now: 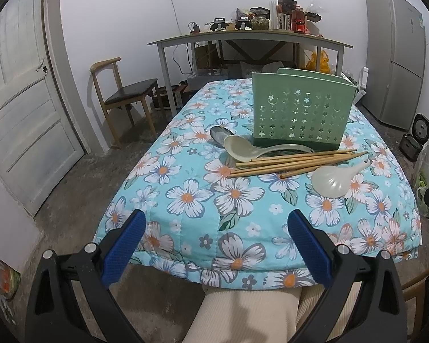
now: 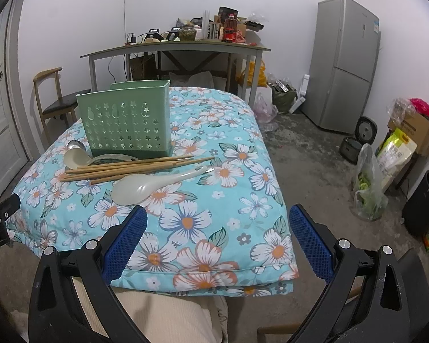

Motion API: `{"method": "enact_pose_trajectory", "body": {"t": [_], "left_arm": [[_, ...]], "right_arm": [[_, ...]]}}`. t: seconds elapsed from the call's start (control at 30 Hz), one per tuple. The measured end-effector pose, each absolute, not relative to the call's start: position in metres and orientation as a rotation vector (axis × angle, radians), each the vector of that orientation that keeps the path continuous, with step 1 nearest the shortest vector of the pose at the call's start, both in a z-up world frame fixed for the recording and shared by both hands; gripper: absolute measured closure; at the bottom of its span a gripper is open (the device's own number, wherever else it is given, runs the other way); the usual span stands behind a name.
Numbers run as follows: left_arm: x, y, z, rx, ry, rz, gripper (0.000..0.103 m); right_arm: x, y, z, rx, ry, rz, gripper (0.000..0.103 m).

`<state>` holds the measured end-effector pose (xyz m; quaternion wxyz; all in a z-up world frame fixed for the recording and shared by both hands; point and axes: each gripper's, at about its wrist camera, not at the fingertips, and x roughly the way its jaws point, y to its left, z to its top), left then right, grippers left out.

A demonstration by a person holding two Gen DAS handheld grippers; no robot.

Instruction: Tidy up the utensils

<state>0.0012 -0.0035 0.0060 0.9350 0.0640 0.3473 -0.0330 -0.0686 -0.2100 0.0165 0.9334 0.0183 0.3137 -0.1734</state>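
Well, left gripper (image 1: 216, 224) and right gripper (image 2: 218, 220) level (jaws wide), above quilt edge (image 1: 243, 268).

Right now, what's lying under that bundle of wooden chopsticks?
The handle of a pale soup ladle runs under the chopsticks, near the green utensil holder. Beneath them lies the floral quilt. Whatever else the sticks cover is hidden.

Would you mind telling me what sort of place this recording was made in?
Most likely a lived-in room of a home, used as kitchen and storage: a fridge in the corner, a cluttered side table with jars and bottles, and a rice cooker on the bare floor.
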Motion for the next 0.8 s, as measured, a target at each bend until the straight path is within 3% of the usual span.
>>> {"method": "enact_pose_trajectory", "body": {"t": [0.8], "left_arm": [[0.0012,-0.0044,0.0067,0.137,0.706,-0.066,0.006]], "right_arm": [[-0.0699,-0.2089,0.0179,0.039,0.644,-0.352,0.008]]}}
